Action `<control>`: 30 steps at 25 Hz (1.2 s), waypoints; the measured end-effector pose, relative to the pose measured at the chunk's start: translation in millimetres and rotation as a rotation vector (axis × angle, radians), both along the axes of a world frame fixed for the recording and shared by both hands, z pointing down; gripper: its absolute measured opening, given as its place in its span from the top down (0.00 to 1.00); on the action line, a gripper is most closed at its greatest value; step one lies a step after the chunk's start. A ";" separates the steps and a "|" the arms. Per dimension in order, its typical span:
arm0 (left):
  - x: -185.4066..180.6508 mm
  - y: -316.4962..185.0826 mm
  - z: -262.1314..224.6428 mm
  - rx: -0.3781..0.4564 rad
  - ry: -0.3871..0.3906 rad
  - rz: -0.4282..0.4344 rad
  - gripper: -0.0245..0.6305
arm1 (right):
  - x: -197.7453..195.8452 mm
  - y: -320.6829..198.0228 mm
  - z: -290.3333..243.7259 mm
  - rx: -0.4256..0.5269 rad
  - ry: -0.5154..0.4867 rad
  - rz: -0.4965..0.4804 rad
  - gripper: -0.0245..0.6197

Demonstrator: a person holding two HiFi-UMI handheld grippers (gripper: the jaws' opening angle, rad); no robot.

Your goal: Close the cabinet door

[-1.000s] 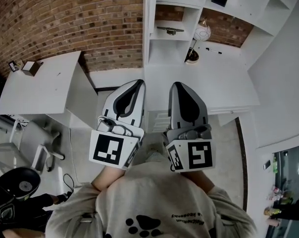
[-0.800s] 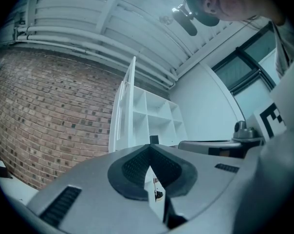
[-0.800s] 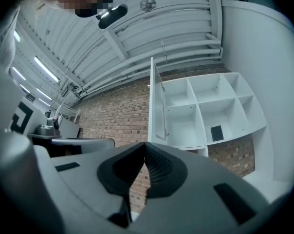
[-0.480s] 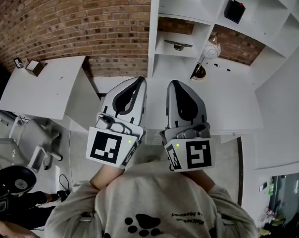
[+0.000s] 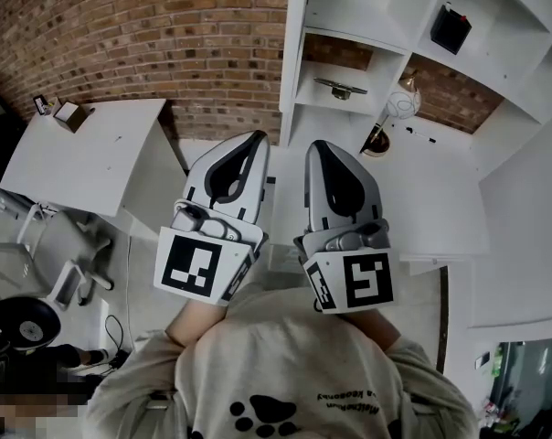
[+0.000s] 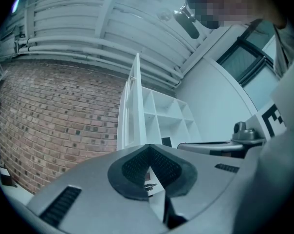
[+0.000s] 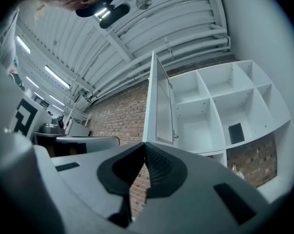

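The white cabinet (image 5: 386, 26) stands ahead, against the brick wall. Its door (image 5: 297, 53) is swung open and shows edge-on in the head view. In the right gripper view the door (image 7: 160, 106) has a ribbed pane and stands out from the open shelves. The door (image 6: 132, 106) rises just beyond the jaws in the left gripper view. My left gripper (image 5: 255, 142) and right gripper (image 5: 318, 146) are held side by side, pointing at the cabinet and short of it. Both are shut and hold nothing; the pads meet in the left gripper (image 6: 149, 149) and in the right gripper (image 7: 145, 147).
A white desk (image 5: 84, 158) with a small box (image 5: 70, 115) stands at the left, with a chair (image 5: 66, 277) beside it. A white counter (image 5: 431, 199) runs under the shelves, bearing a round lamp (image 5: 404, 104). A black box (image 5: 451, 27) sits in an upper shelf.
Both grippers and the person have moved forward toward the cabinet, which now sits closer in the head view. Both grippers stay shut.
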State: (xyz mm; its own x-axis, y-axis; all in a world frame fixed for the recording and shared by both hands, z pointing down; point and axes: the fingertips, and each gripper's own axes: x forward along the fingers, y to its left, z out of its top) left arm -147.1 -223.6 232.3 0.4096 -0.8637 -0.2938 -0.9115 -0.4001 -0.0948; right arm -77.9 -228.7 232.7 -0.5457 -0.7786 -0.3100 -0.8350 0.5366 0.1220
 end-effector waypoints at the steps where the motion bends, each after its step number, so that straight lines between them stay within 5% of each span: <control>1: -0.4 -1.2 -0.7 0.003 0.001 0.004 0.95 | -0.1 -0.9 -0.2 0.002 0.001 0.005 0.93; 30: -18.3 -39.5 -81.3 0.088 0.000 0.116 0.95 | -20.3 -36.9 -93.2 0.146 -0.002 0.068 0.93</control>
State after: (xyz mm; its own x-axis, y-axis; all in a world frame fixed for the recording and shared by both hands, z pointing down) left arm -165.4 -263.0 150.9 0.5051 -0.7813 -0.3667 -0.8597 -0.4928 -0.1343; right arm -98.2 -265.6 139.4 -0.4923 -0.7604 -0.4236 -0.8692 0.4556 0.1924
